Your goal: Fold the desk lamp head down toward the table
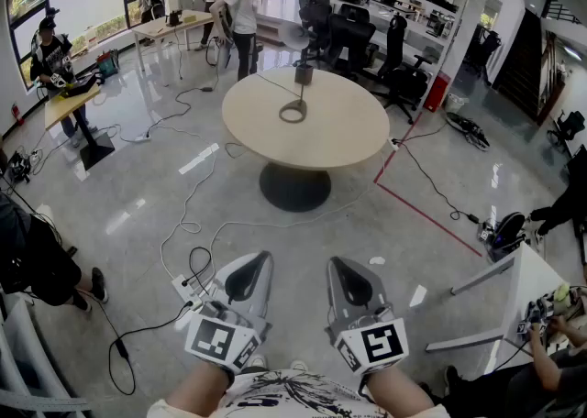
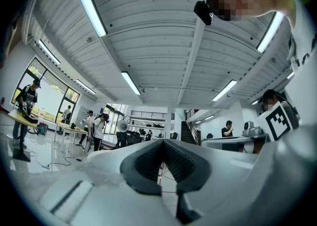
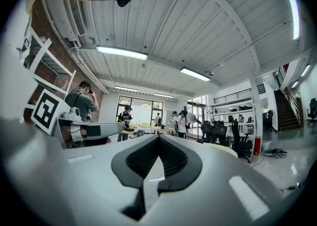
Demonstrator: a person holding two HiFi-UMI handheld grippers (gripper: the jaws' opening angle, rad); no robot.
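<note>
- Where the head view is nearest the person, the white two-jaw left gripper (image 1: 263, 258) with its square-marker cube is held low above the floor. Its dark ribbed pads are pressed together with nothing between them, as its own view confirms (image 2: 163, 143).
- White two-jaw right gripper (image 1: 336, 263), just beside the left one, held roughly level. Its pads likewise meet tip to tip and are empty (image 3: 158, 139).
- White power strip (image 1: 188, 290) with black cables, on the glossy grey floor near the left gripper.
- Red taped line (image 1: 417, 210) on the floor, running past the table's right side.
- Round beige table (image 1: 348, 137) on a black pedestal foot (image 1: 294, 187), well apart from both grippers.
- Grey ring (image 1: 293, 112) lying flat on the table top, near its far half.
- Desk lamp (image 1: 303, 72) with a dark base, standing near the table's far edge just beyond the ring. Its round white head (image 1: 294, 37) is raised above the base, not folded down.
- Black office chairs (image 1: 353, 40) behind the table.
- Standing people (image 1: 243, 13) at desks by the far windows.
</note>
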